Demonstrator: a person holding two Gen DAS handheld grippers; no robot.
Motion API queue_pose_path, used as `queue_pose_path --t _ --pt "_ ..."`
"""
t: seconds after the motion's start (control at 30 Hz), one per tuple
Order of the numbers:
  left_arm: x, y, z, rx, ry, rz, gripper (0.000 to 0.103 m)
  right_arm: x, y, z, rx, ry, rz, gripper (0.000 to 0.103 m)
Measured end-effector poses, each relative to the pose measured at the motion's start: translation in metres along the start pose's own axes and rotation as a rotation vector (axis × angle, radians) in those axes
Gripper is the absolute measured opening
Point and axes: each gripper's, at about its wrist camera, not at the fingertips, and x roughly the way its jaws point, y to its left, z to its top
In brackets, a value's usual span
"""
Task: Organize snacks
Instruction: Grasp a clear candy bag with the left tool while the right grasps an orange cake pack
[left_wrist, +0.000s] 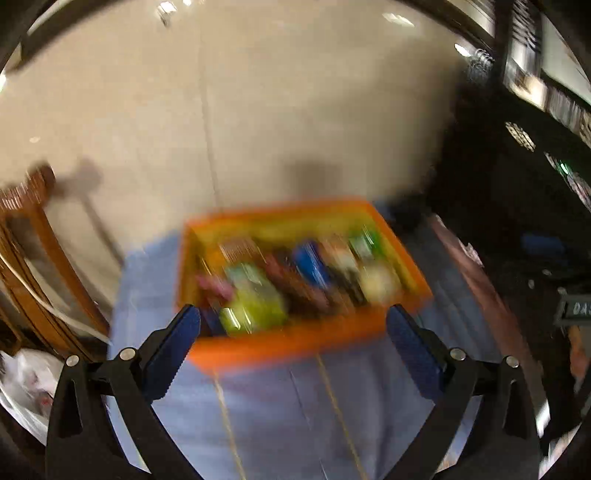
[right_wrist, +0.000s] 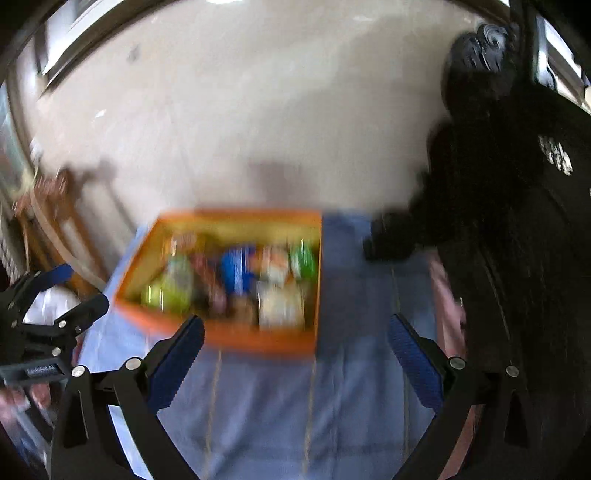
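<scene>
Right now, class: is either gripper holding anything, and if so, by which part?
Nothing is held. The left gripper and right gripper both stand wide open and empty, short of the orange box of snacks.

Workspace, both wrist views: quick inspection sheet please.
Surface: blue cloth with thin yellow lines.
Job's things: orange bin on the cloth, packed with snack packets; blur hides labels.
Clutter: white bag at left.
Grippers: left gripper open, empty; right gripper open, empty, both short of the bin.
Cables: nothing seen.
Surroundings: pale tiled floor, wooden chair left, dark furniture right.
</scene>
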Motion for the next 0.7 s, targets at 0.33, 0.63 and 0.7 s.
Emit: queue_pose_path --t 0.33,0.63,0.7 --pt "0.016 -0.095 -0.217 0.19 0.305 -0.321 0.099 0.02 -0.005 -0.223 -0.16 0.305 0.021 0.099" --pt "0.026 -0.14 -0.247 0.258 0.23 -0.368 0.099 0.069 -0.001 -0.27 -0.202 0.365 0.098 0.099" --pt "0.032 -0.138 -0.244 0.226 0.231 -0.348 0.099 0.078 -0.01 -0.269 -0.21 0.375 -0.032 0.099"
